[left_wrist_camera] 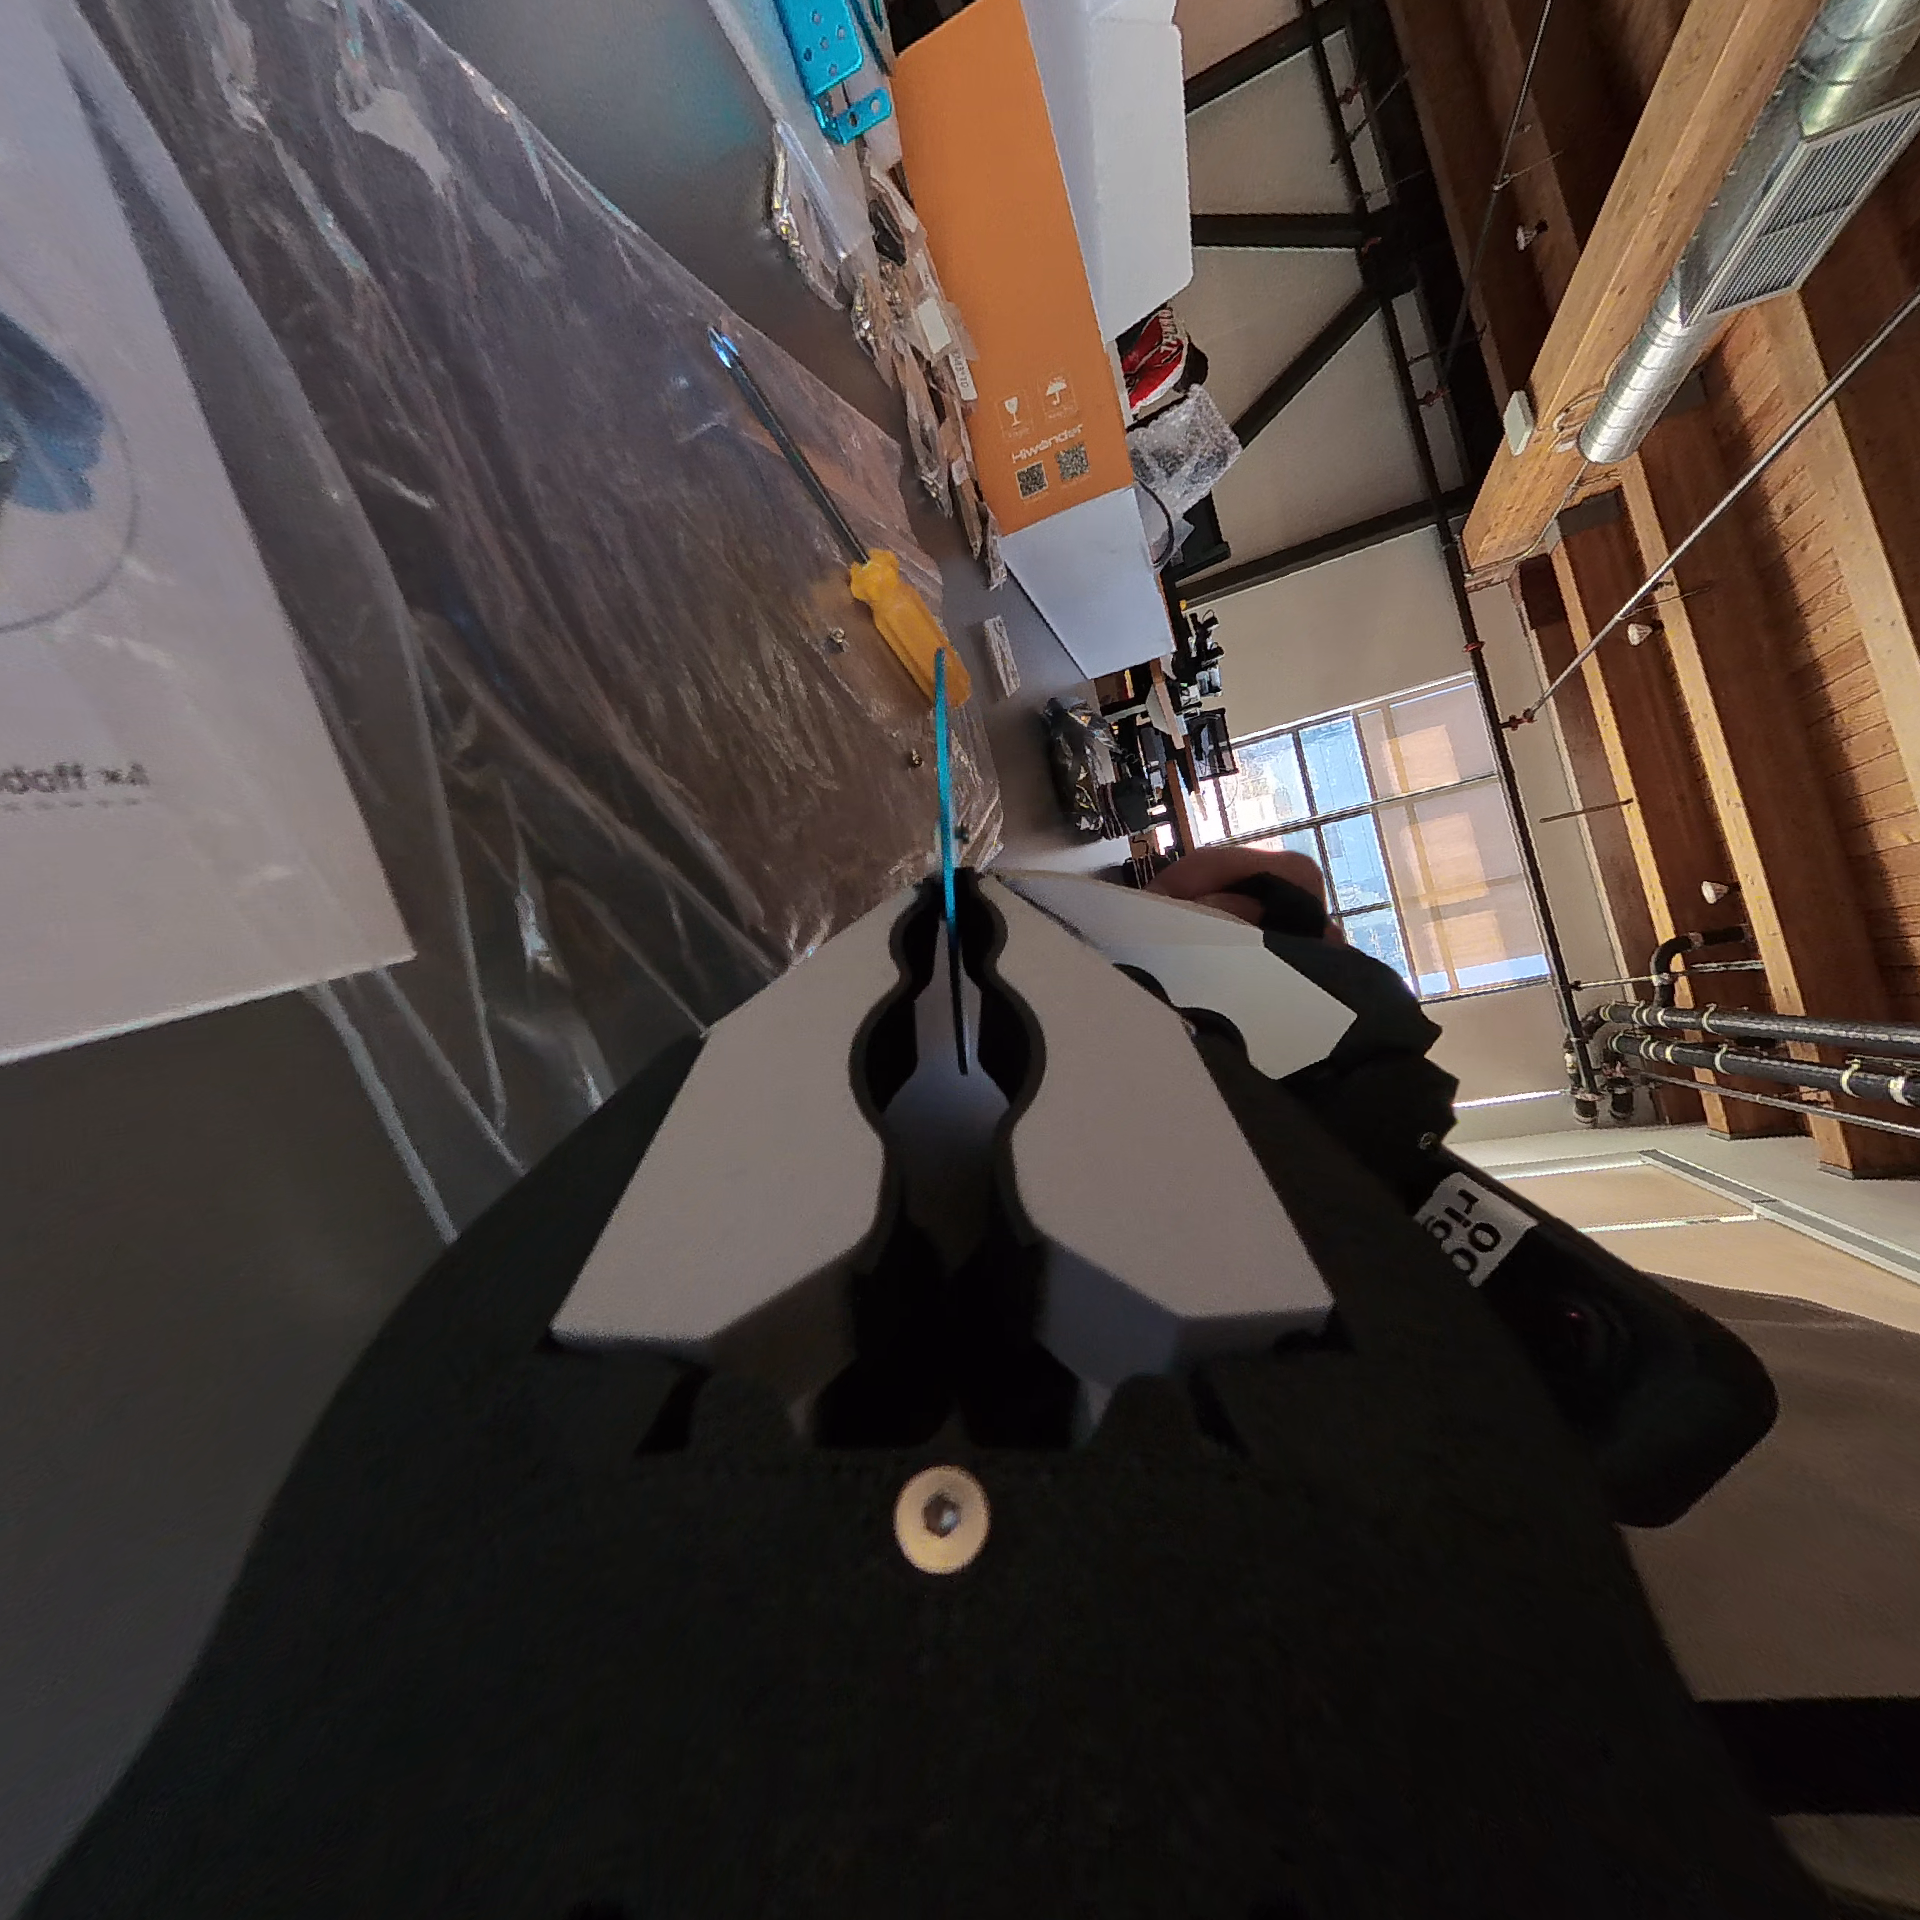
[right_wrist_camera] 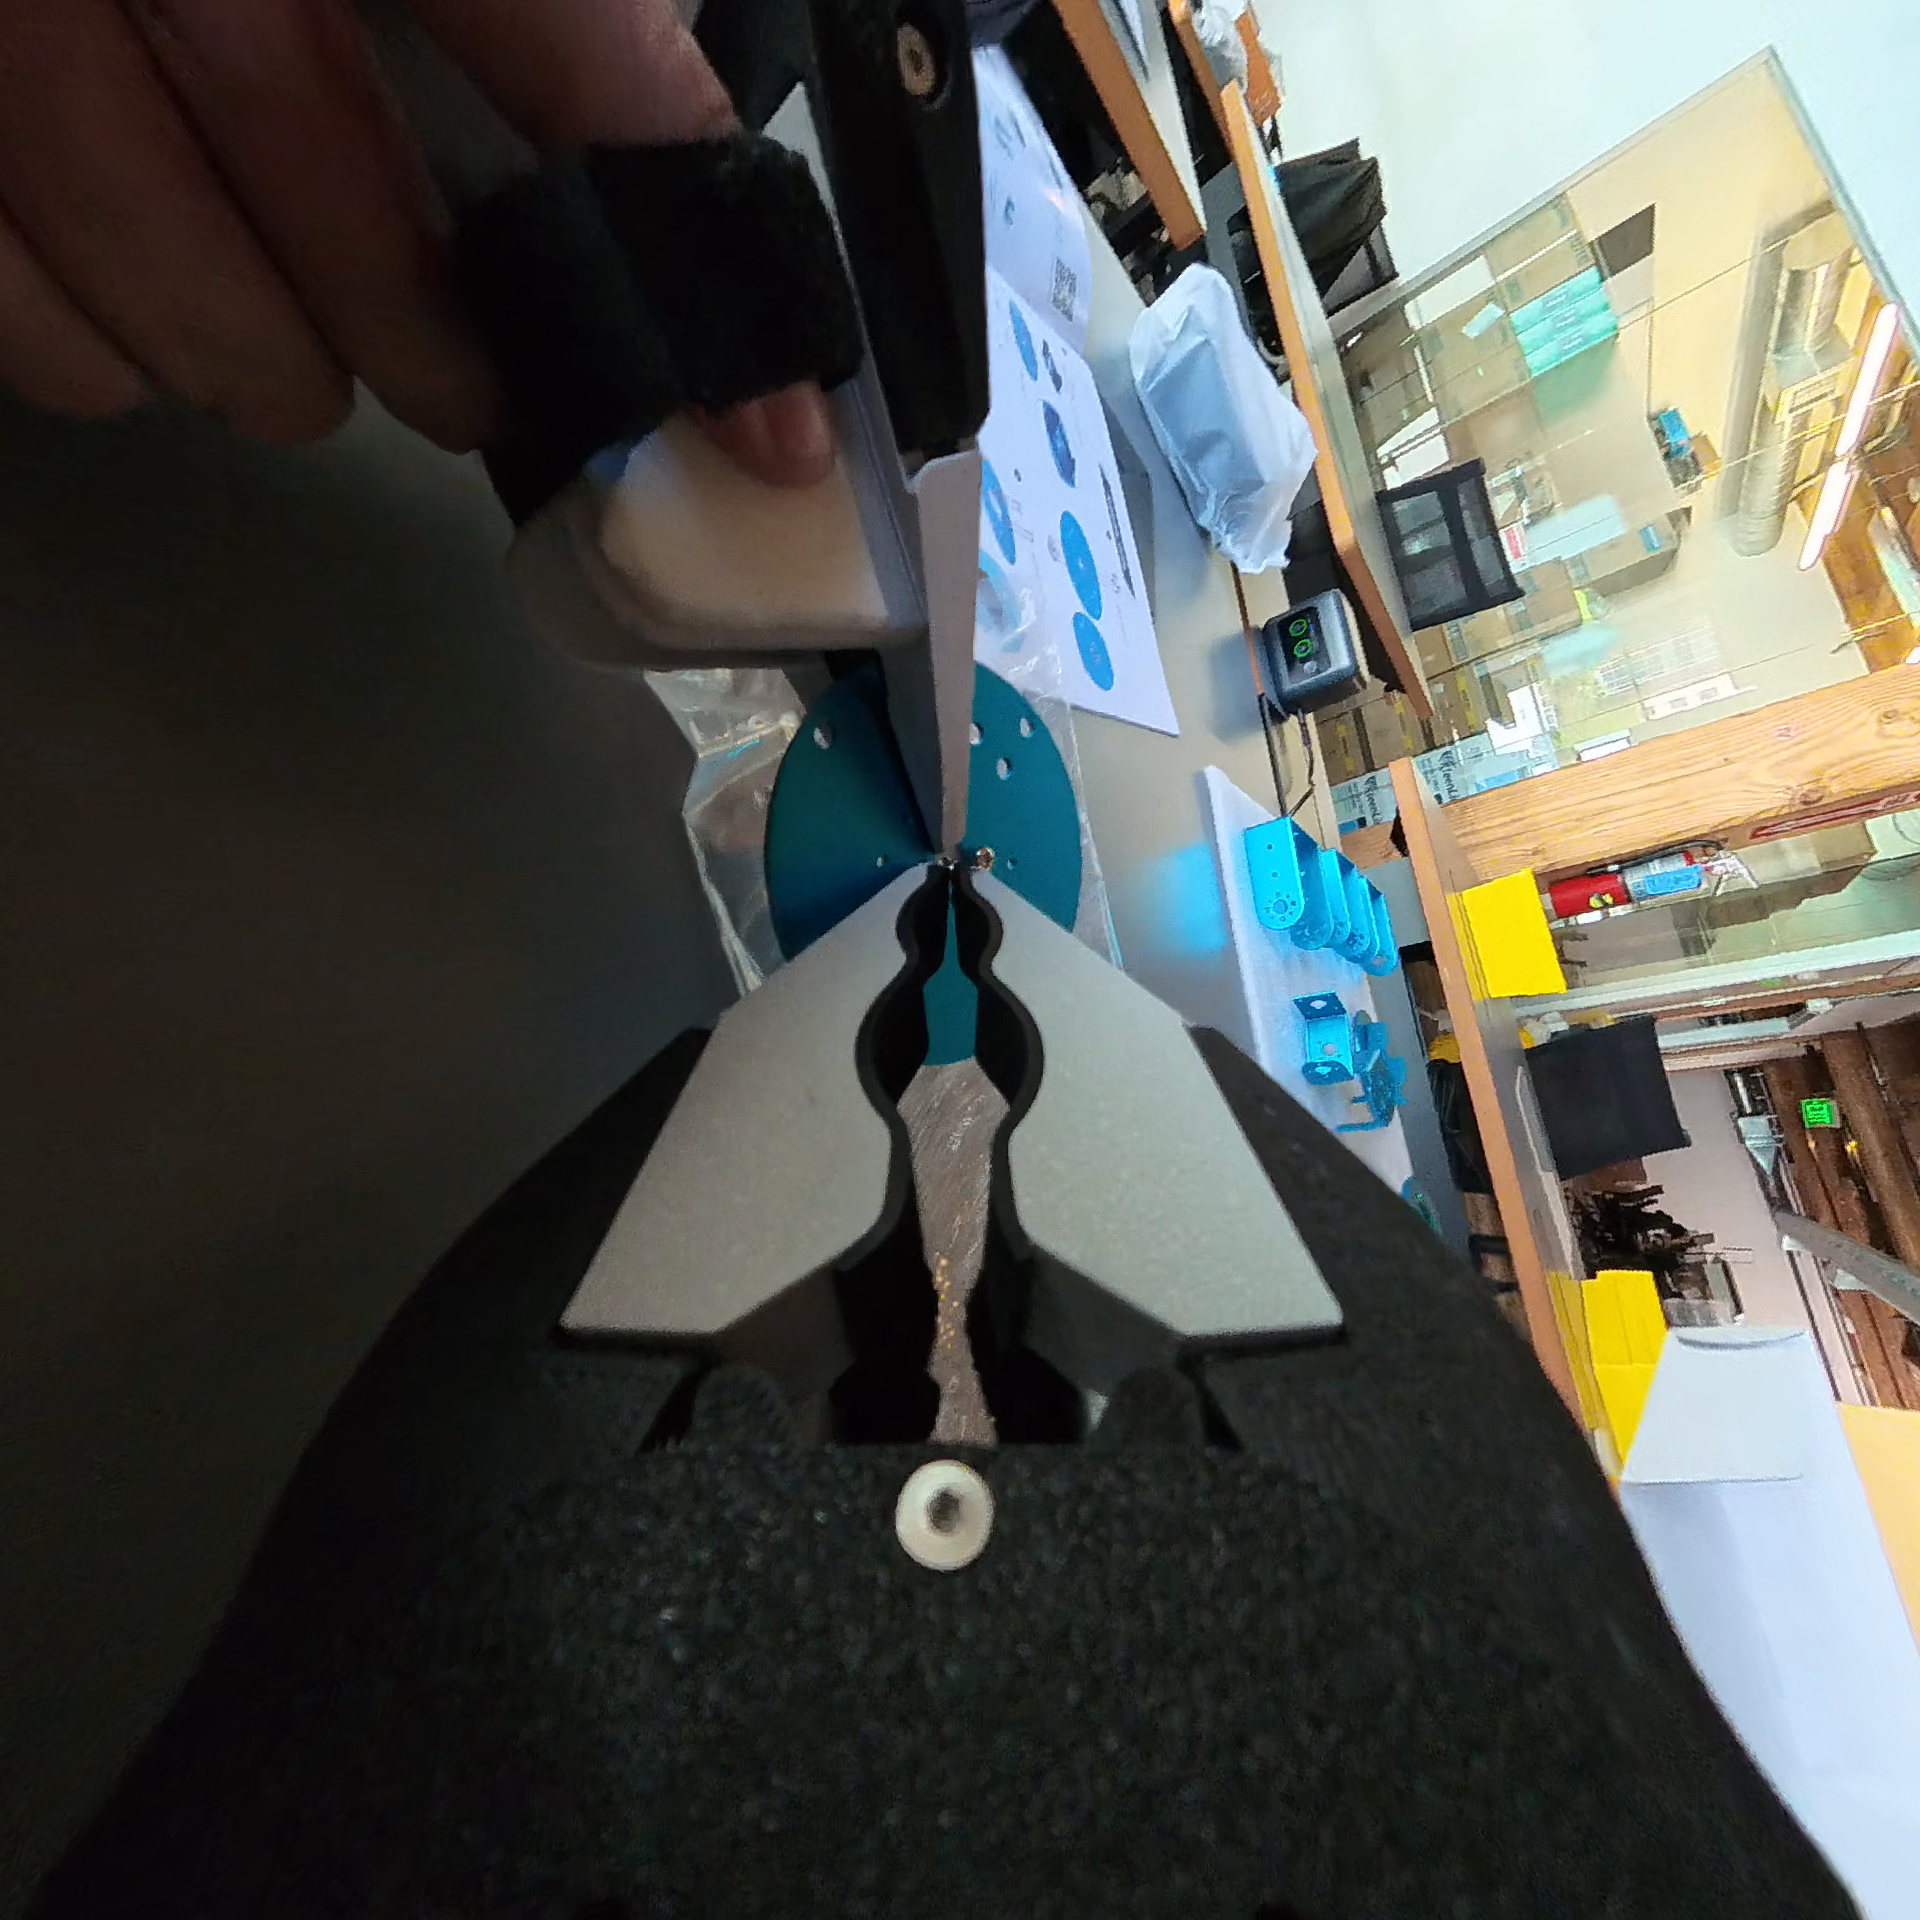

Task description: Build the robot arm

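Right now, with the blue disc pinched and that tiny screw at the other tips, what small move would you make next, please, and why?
Probably ease the right gripper slightly toward the small hole beside its tips. It appears shut on a tiny screw at the face of the blue round plate, which the left gripper clamps edge-on, so the screw seems just off the hole.

Black tongs [left_wrist_camera: 954,883], grey fingers [right_wrist_camera: 748,1153], silver screw [right_wrist_camera: 940,1510].
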{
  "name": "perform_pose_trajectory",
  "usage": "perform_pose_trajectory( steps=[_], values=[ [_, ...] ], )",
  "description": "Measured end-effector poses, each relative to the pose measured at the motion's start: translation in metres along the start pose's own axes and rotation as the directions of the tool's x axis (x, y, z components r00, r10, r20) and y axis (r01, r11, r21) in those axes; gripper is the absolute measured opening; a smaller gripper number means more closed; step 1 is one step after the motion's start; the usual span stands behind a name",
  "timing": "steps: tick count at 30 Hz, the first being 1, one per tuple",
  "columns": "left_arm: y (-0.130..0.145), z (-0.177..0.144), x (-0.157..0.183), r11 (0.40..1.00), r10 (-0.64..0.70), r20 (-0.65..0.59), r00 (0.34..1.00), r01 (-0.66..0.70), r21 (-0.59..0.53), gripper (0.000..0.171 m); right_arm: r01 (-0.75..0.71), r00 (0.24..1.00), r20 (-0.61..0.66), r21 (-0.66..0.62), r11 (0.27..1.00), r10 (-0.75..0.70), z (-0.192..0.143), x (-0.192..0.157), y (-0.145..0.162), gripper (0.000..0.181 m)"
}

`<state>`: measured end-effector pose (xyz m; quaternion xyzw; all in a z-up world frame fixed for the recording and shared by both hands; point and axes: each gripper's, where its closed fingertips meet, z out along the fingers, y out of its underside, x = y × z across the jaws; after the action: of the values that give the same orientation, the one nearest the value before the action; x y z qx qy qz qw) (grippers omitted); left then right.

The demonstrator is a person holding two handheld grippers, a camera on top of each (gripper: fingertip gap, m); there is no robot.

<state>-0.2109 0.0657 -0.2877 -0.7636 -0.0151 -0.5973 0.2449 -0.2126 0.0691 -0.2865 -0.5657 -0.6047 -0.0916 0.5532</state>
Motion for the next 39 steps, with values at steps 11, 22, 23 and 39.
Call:
perform_pose_trajectory(
  steps=[11, 22, 23, 39],
  values=[
    [0.0024, 0.0029, -0.0036, 0.999, -0.021, 0.012, 1.000, 0.022, -0.024, 0.004, -0.007, 0.988, 0.152, -0.129, 0.992, 0.026, -0.0010, -0.0050, 0.0051, 0.000],
    [-0.0002, 0.0031, -0.0041, 1.000, -0.020, 0.011, 1.000, 0.020, -0.020, 0.004, -0.009, 0.969, 0.242, -0.163, 0.987, 0.049, -0.0026, -0.0074, 0.0043, 0.000],
    [-0.0001, 0.0030, -0.0042, 1.000, -0.019, 0.011, 1.000, 0.019, -0.020, 0.004, -0.014, 0.967, 0.247, -0.165, 0.986, 0.055, -0.0027, -0.0075, 0.0044, 0.000],
    [0.0029, 0.0041, -0.0039, 0.999, -0.019, 0.009, 1.000, 0.020, -0.039, 0.004, -0.048, 0.959, 0.267, -0.173, 0.984, 0.094, -0.0026, -0.0060, 0.0063, 0.000]
  ],
)
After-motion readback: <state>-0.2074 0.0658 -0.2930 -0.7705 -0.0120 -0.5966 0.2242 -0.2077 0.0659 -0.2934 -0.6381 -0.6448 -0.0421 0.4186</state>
